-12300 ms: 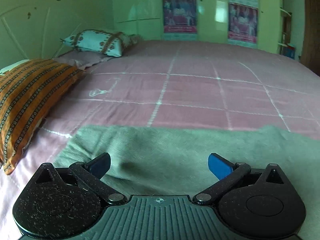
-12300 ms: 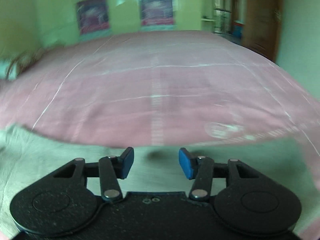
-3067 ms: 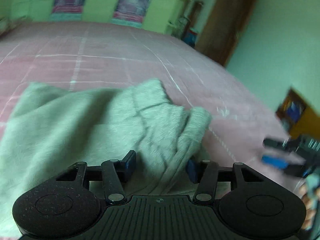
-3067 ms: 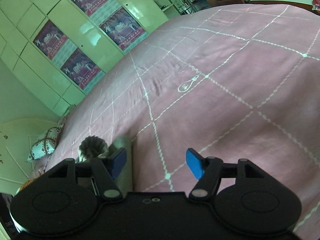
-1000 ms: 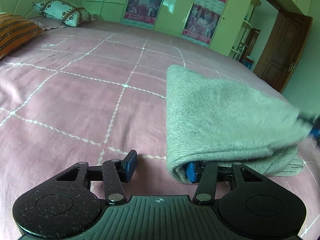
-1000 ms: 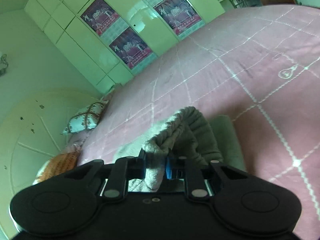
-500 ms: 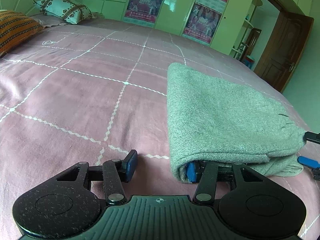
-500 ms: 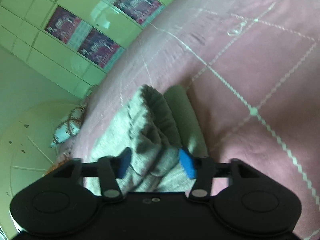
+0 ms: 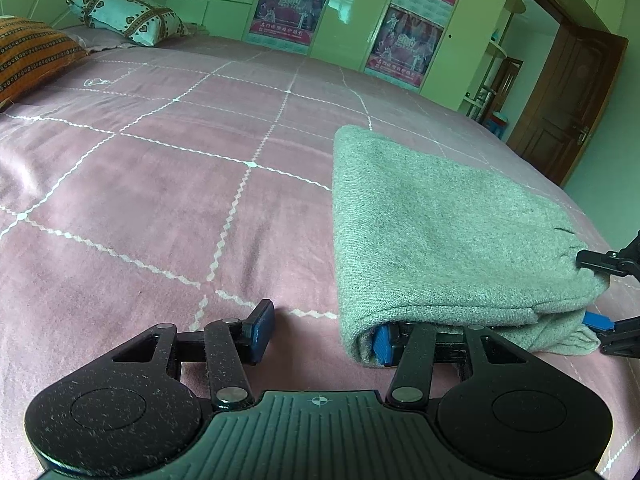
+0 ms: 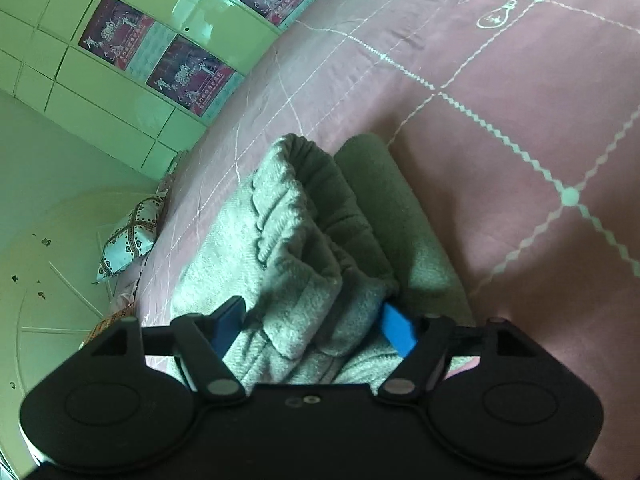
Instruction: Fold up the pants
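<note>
The grey pants (image 9: 440,232) lie folded into a thick rectangle on the pink bedspread (image 9: 160,184). My left gripper (image 9: 320,336) rests open at their near left corner, its right finger (image 9: 382,342) tucked under the folded edge and bare sheet between the pads. At the right end my right gripper (image 9: 600,292) straddles the stacked layers. In the right wrist view the ribbed waistband (image 10: 304,248) lies between the jaws of the right gripper (image 10: 312,328), which are opening; the pads stand clear of the cloth.
An orange striped pillow (image 9: 28,56) and a white patterned pillow (image 9: 124,18) lie at the far left of the bed. Green cupboards with posters (image 9: 292,8) line the back wall. A brown door (image 9: 572,100) stands at the right.
My right gripper has opened and let go of the waistband, and it has sunk lower over the pants. The top layer has settled flat. My left gripper has stayed put.
</note>
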Demonstrator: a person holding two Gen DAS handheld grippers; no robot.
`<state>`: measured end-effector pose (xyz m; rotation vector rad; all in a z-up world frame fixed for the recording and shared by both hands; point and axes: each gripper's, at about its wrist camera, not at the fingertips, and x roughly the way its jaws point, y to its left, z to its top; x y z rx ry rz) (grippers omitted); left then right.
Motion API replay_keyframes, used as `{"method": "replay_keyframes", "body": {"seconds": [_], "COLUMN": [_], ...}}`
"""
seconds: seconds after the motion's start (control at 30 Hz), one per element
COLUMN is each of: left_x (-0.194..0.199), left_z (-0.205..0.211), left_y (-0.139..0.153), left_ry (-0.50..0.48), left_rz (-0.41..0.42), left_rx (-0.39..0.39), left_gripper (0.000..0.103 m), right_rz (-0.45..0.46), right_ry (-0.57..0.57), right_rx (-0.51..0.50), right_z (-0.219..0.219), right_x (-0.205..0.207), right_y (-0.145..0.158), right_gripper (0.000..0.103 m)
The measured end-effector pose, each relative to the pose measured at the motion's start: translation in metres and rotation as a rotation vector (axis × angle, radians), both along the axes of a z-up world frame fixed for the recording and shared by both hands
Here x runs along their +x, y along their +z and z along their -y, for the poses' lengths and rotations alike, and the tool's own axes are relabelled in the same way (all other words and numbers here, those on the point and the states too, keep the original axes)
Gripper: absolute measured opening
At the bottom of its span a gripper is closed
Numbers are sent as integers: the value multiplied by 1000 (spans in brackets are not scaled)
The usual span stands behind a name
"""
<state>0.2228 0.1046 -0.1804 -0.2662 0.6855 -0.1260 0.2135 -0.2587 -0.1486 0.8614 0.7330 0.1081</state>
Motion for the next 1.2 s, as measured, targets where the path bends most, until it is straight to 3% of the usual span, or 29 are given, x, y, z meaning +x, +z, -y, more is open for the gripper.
{"method": "replay_keyframes", "body": {"seconds": [0.13, 0.2, 0.23, 0.27, 0.3, 0.33, 0.4, 0.6, 0.7, 0.73, 0.77, 0.8, 0.87, 0.93, 1.03, 1.1, 1.13, 1.2], "left_x": [0, 0, 0, 0, 0, -1, -4, -2, 3, 2, 0, -3, -7, -6, -1, 1, 0, -3], "left_z": [1, 1, 1, 1, 1, 1, 2, 22, 17, 7, -2, -3, 4, 7, 4, 8, 10, 10], "left_y": [0, 0, 0, 0, 0, 1, 5, 9, 8, 9, 10, 14, 17, 15, 8, 6, 6, 6], "left_ry": [-2, -2, -1, 0, 1, 2, -4, -84, 35, 76, 86, 88, 69, 56, 53, 35, 33, 37], "left_rz": [0, 0, 0, 0, 0, 3, 23, 51, 37, 46, 64, 91, 116, 101, 51, 36, 37, 33], "left_rx": [2, 3, 2, 0, -1, -3, -5, 44, 80, 26, -40, -42, 10, 23, 18, 31, 45, 41], "left_gripper": [51, 51, 51, 51, 51, 51, 51, 51, 51, 53, 54, 58, 60, 61, 61, 61, 61, 61], "right_rz": [-9, -12, -14, -16, -19, -21, -2, 135, 176, 198, 225, 252, 316, 361, 270, 39, -83, -36], "right_ry": [-1, 12, 19, 34, 37, 42, 63, 122, 163, 175, 183, 181, 168, 146, 78, 13, -18, -64], "right_rx": [26, 5, -5, -12, -31, -49, -36, -72, -68, -73, -77, -75, -51, -88, -113, -81, -19, 78], "right_z": [4, 3, 0, -3, -6, -9, -9, -30, -46, -50, -52, -52, -44, -33, -8, 12, 23, 34], "right_x": [1, 5, 7, 10, 12, 13, 16, 16, 23, 24, 26, 26, 21, 11, 9, 20, 22, 9], "right_y": [-5, -3, -3, -3, -2, 1, 7, 56, 77, 87, 100, 111, 131, 141, 100, 36, 4, -14], "right_gripper": [60, 66, 73, 70, 59, 38, 32, 30, 29, 28, 27, 27, 20, 20, 19, 18, 18, 18]}}
